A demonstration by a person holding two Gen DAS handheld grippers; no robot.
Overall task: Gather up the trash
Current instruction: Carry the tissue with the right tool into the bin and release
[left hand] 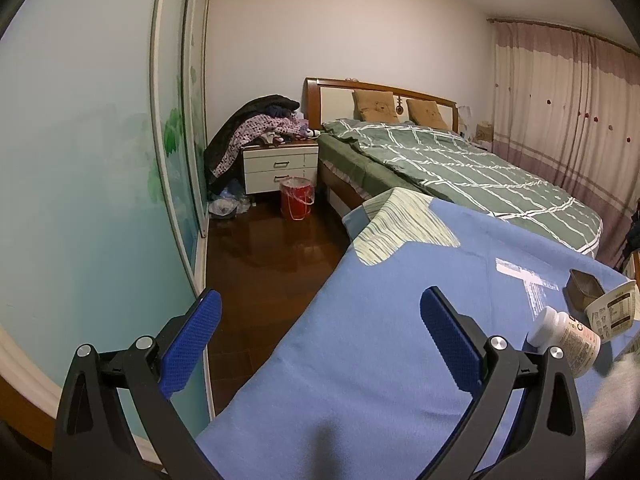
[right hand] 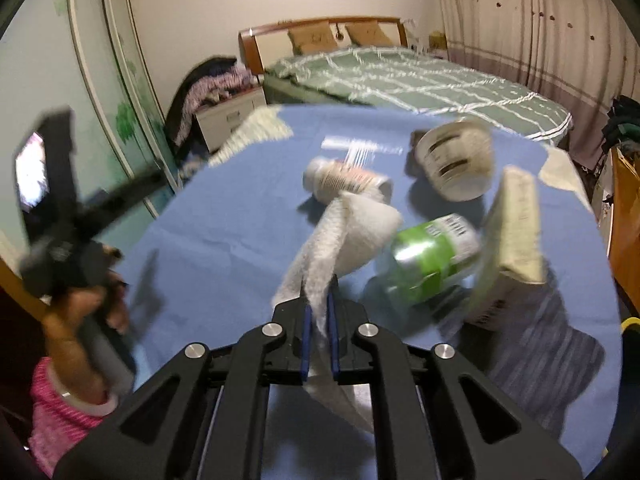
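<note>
Crumpled white paper towel (right hand: 344,236) pinched between the closed blue pads of the right tool (right hand: 319,320), trailing up and forward above the blue-covered bench (right hand: 224,240); loose end hanging below the pads. Remaining trash on the bench beyond it: green-labelled can (right hand: 432,256) on its side just beside the towel, white pill bottle (right hand: 344,180) on its side, upturned paper cup (right hand: 456,164), and a cardboard box (right hand: 512,232) standing on edge at the right. Left tool (left hand: 320,344) wide open and empty, held by a hand (right hand: 92,300) at the bench's left edge, aimed across the bedroom toward the red lined bin (left hand: 297,200) on the floor by the nightstand (left hand: 280,168). For a clean step: keep the pinch firm, since only a narrow fold sits between the pads; lift clear of the can before swinging, to avoid rolling it off the bench; carry directly over the bin opening before releasing.
</note>
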